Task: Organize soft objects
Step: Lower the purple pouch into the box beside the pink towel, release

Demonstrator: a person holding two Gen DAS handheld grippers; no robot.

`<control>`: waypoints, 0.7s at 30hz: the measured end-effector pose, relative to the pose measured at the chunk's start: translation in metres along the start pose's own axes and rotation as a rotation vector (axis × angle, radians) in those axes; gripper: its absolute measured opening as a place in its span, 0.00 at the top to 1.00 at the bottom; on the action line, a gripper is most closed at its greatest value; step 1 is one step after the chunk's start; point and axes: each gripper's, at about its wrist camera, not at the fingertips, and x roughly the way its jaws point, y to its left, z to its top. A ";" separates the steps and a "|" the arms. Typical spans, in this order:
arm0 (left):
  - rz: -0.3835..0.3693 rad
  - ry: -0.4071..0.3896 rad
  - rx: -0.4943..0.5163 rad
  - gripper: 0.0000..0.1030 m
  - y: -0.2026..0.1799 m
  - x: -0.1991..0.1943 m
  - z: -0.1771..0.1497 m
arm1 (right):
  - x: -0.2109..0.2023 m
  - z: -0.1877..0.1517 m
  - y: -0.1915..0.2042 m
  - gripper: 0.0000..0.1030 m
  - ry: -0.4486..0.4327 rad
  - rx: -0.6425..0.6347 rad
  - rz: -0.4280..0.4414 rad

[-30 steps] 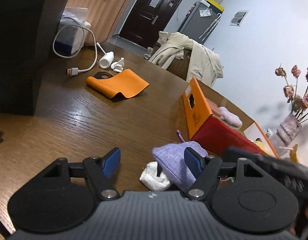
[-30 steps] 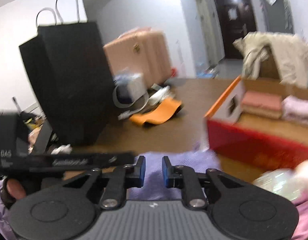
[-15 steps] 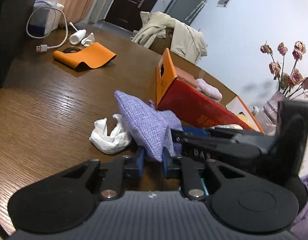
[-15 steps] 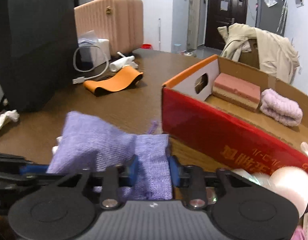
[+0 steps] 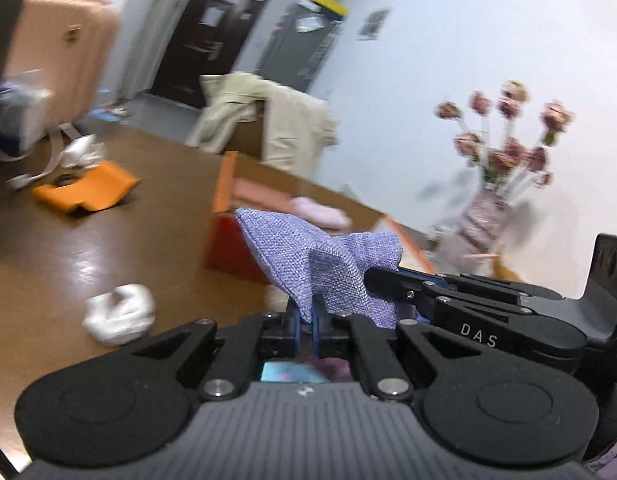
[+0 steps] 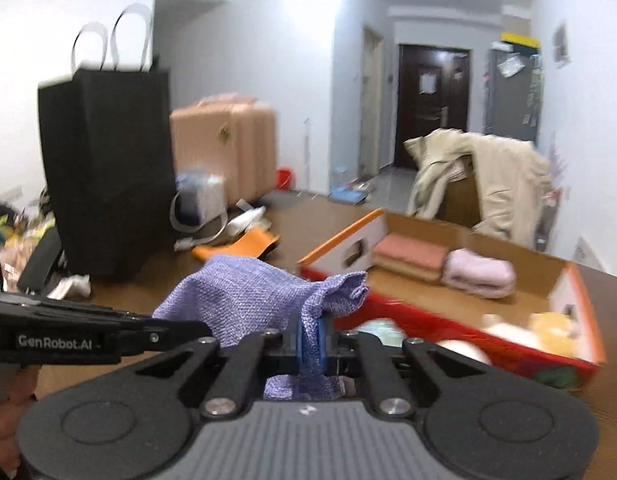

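A purple woven cloth pouch (image 5: pixel 308 256) hangs in the air above the brown table, held by both grippers. My left gripper (image 5: pixel 306 316) is shut on its lower edge. My right gripper (image 6: pixel 310 332) is shut on another edge of the pouch (image 6: pixel 244 296), and it reaches in from the right in the left wrist view. Behind the pouch stands a red and orange cardboard box (image 6: pixel 448 328) that holds a folded pink towel (image 6: pixel 412 252), a rolled pale pink cloth (image 6: pixel 478 272) and a yellow soft thing (image 6: pixel 548 328). A crumpled white cloth (image 5: pixel 120 314) lies on the table.
A tall black paper bag (image 6: pixel 104 168) stands at the left. An orange mat (image 5: pixel 86 194), a white cable and small white items lie behind it. A vase of dried flowers (image 5: pixel 496 184) stands at the right. A beige coat (image 6: pixel 480 176) hangs over a chair beyond the table.
The left gripper closed onto the purple pouch, which the right gripper also grips. Both lifted it off the table toward the red box. The white cloth stayed on the table.
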 end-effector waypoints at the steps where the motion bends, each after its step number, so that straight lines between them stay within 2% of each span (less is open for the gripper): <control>1: -0.018 0.013 0.013 0.95 -0.009 0.008 0.004 | -0.005 0.000 -0.010 0.93 -0.010 0.012 -0.012; 5: -0.099 0.050 0.081 0.95 -0.044 0.052 0.035 | -0.014 0.009 -0.058 0.93 -0.037 0.034 -0.081; 8: -0.146 0.088 0.140 0.95 -0.070 0.109 0.073 | -0.001 0.030 -0.110 0.93 -0.045 0.056 -0.133; 10: -0.157 0.136 0.147 0.95 -0.080 0.157 0.097 | 0.020 0.047 -0.147 0.93 -0.019 0.050 -0.171; 14: -0.177 0.248 0.137 0.95 -0.084 0.256 0.125 | 0.083 0.074 -0.216 0.93 0.096 0.038 -0.249; 16: -0.145 0.286 0.104 0.95 -0.079 0.303 0.130 | 0.116 0.080 -0.239 0.93 0.164 0.025 -0.268; 17: -0.149 0.311 0.099 0.95 -0.076 0.323 0.130 | 0.131 0.081 -0.248 0.93 0.194 0.013 -0.289; 19: -0.097 0.366 0.058 0.95 -0.069 0.360 0.127 | 0.161 0.080 -0.260 0.92 0.250 -0.011 -0.312; 21: -0.077 0.434 0.050 0.94 -0.064 0.385 0.121 | 0.186 0.077 -0.269 0.92 0.310 -0.022 -0.318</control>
